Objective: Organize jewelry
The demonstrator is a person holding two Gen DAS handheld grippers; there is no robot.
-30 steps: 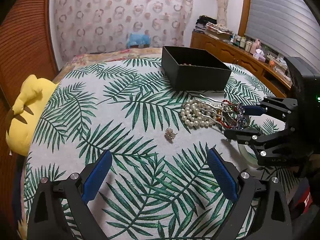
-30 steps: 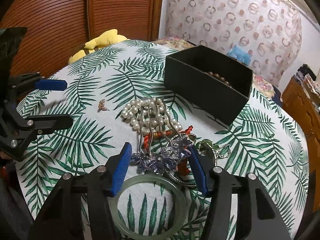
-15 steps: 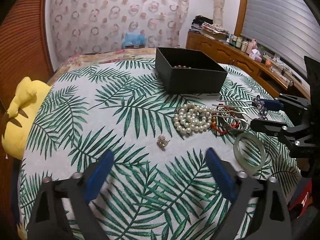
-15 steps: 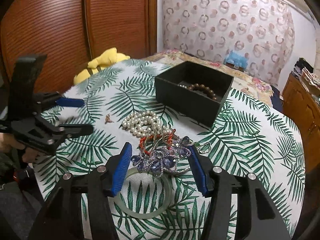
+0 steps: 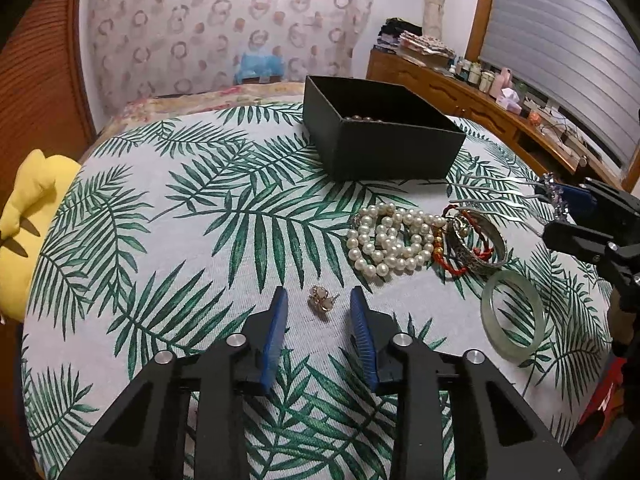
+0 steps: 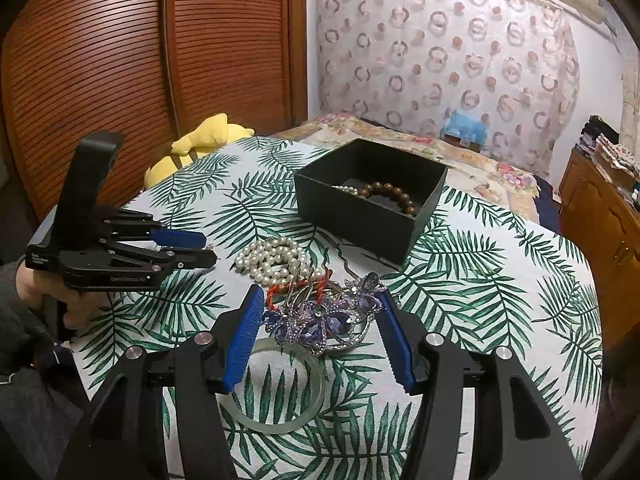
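Note:
My right gripper [image 6: 320,314] is shut on a purple jewelled butterfly hair comb [image 6: 320,322] and holds it above the table; its prongs show in the left wrist view [image 5: 492,190]. My left gripper [image 5: 319,306] is open, its fingers on either side of a small gold earring [image 5: 322,300] on the cloth. A black box [image 5: 384,148] at the back holds a brown bead bracelet [image 6: 390,194]. A pearl necklace [image 5: 388,240], a silver bangle [image 5: 480,244] with red cord and a jade bangle [image 5: 514,316] lie on the table.
The round table has a palm-leaf cloth [image 5: 200,208]. A yellow plush toy [image 5: 24,224] lies at its left edge. A wooden sideboard [image 5: 480,108] with bottles stands at the right. A bed lies behind the table, and wooden slatted doors [image 6: 120,60] stand beyond the plush toy.
My right gripper has lifted the butterfly comb off the pile and higher. My left gripper has moved forward to the earring and narrowed its jaws around it.

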